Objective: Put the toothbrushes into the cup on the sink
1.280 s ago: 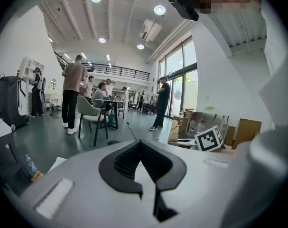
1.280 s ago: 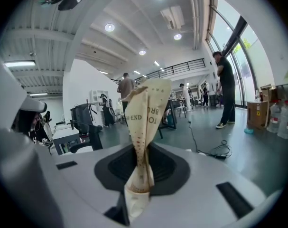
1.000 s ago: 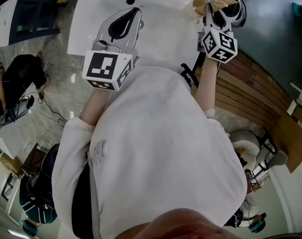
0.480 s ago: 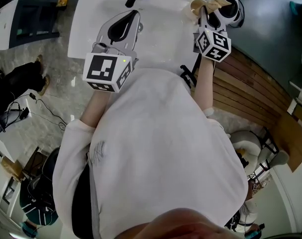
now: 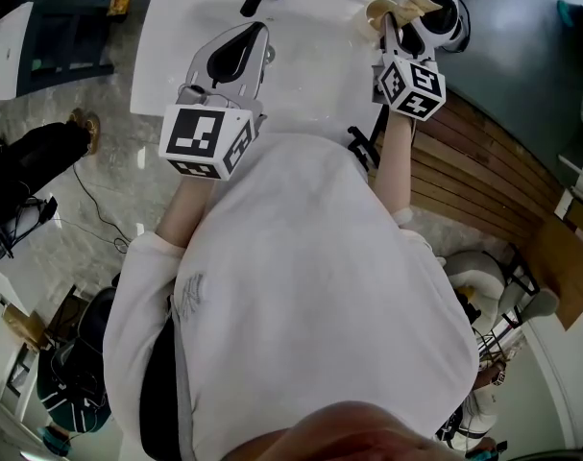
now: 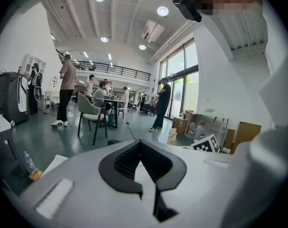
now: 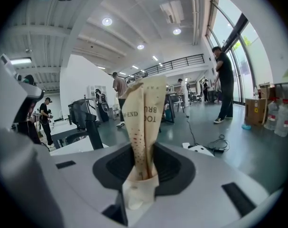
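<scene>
Since a second ago our right gripper [image 5: 397, 27] has edged toward the upper right, jaws just easing apart yet still pinching the paper-wrapped toothbrush [image 7: 143, 122]. Our left gripper [image 5: 241, 46] sits closed, empty, over the sink [image 5: 310, 80]. We judge delivery underway; next we must lower the packet into what looks like the cup [image 5: 437, 6] beside it.
</scene>
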A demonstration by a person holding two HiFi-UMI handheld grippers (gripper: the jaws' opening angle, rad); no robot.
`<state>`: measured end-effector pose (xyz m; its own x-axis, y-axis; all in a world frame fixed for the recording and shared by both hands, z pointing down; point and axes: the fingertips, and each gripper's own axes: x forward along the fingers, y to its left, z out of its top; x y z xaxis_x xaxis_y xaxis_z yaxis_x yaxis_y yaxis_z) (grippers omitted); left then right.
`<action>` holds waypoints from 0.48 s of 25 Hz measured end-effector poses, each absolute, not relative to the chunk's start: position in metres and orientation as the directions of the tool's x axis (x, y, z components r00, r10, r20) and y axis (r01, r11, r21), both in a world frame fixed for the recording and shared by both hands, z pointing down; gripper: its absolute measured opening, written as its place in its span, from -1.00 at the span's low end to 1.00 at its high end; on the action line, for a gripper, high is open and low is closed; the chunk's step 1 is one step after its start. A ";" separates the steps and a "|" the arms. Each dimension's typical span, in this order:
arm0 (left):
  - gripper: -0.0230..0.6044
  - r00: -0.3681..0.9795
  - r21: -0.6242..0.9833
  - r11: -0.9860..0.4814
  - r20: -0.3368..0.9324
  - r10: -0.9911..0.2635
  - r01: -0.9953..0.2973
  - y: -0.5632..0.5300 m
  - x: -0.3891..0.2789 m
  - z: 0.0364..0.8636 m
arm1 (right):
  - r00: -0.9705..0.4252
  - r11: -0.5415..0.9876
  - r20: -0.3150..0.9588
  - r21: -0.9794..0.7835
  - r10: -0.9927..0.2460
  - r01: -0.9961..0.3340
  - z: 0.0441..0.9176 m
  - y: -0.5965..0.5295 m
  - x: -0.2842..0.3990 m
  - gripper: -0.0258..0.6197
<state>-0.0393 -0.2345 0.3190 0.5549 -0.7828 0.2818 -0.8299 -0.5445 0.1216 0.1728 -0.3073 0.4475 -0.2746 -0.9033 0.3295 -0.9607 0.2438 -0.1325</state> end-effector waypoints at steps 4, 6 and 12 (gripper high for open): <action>-0.98 0.556 0.121 -0.545 0.282 -0.782 -0.829 -0.235 -0.038 0.317 | -0.264 0.235 0.362 -0.123 -0.894 -0.964 0.452 -0.305 0.174 -0.53; -0.98 0.557 0.122 -0.546 0.281 -0.782 -0.829 -0.236 -0.039 0.316 | -0.265 0.234 0.376 -0.128 -0.888 -0.964 0.454 -0.305 0.173 -0.49; -0.98 0.561 0.121 -0.552 0.282 -0.778 -0.825 -0.239 -0.040 0.315 | -0.257 0.224 0.393 -0.128 -0.883 -0.966 0.457 -0.306 0.173 -0.43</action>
<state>-0.0397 -0.2387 0.3155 0.5615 -0.7780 0.2818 -0.8252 -0.5516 0.1215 0.1727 -0.3063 0.4575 -0.2567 -0.8832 0.3925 -0.9662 0.2239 -0.1281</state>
